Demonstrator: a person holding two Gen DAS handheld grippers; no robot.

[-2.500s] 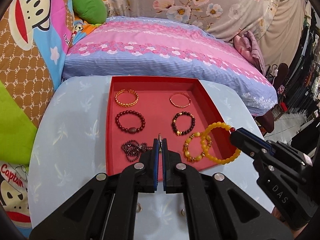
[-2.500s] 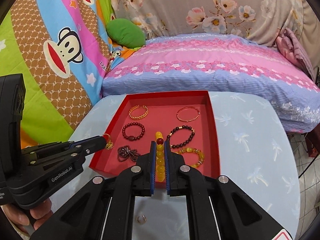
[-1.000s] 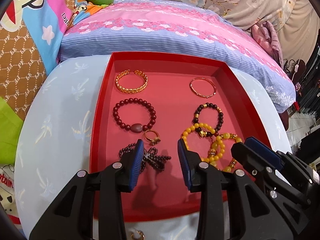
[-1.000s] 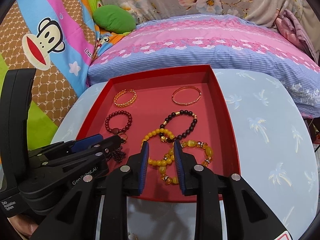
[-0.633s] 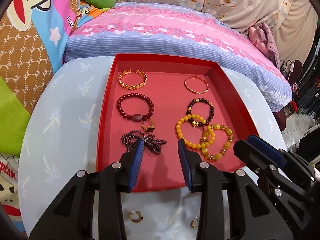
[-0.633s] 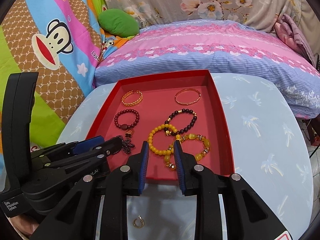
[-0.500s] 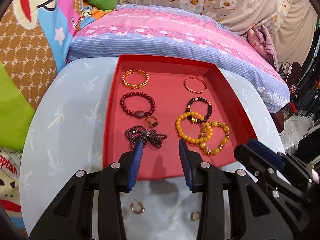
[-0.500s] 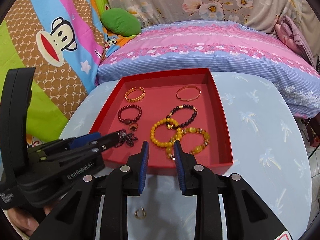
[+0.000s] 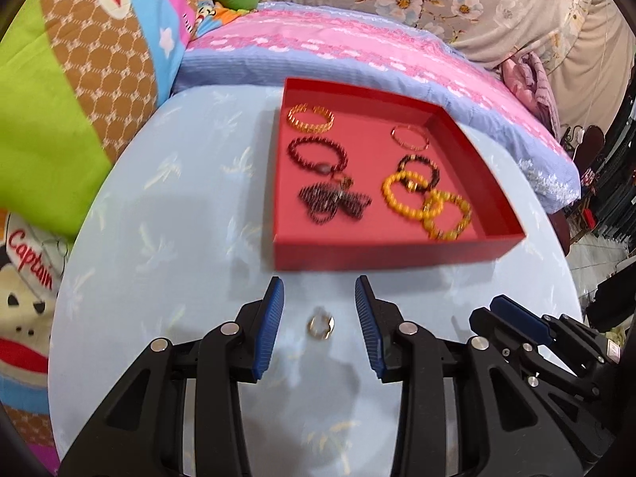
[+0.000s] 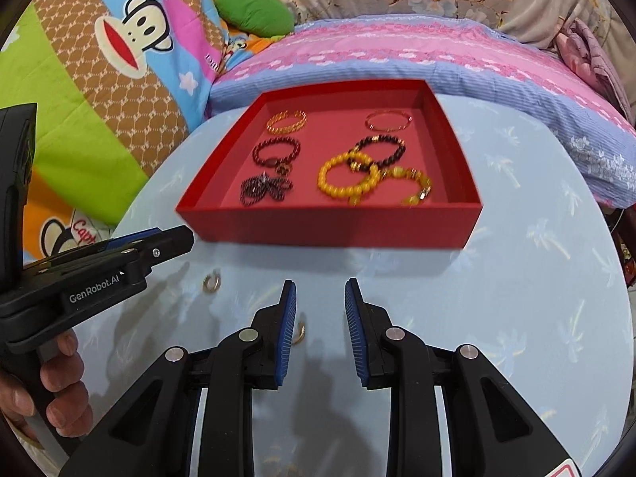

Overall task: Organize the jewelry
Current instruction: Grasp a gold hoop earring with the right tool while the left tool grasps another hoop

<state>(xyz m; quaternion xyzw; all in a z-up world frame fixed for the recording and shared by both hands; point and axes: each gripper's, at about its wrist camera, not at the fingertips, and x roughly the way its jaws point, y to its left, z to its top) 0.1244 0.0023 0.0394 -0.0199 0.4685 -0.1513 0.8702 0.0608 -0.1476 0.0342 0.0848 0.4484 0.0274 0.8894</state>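
A red tray (image 9: 381,256) (image 10: 330,224) on the light blue table holds several bracelets, among them two yellow bead bracelets (image 9: 401,194) (image 10: 348,179), a gold bangle (image 9: 311,118) and a dark bead tangle (image 9: 332,200). My left gripper (image 9: 319,290) is open just above the table, and a small gold ring (image 9: 320,324) lies between its fingers. My right gripper (image 10: 317,290) is open and empty in front of the tray. A second gold ring (image 10: 301,332) lies beside its left finger. The first ring also shows in the right wrist view (image 10: 210,281).
A pink and blue striped pillow (image 10: 397,55) lies behind the table. Cartoon-print cushions (image 10: 99,79) stand to the left. The round table's edge (image 10: 620,278) drops off at the right.
Both grippers have pulled back from the tray toward the table's near side and lowered. The left gripper now straddles a gold ring. Both stay open.
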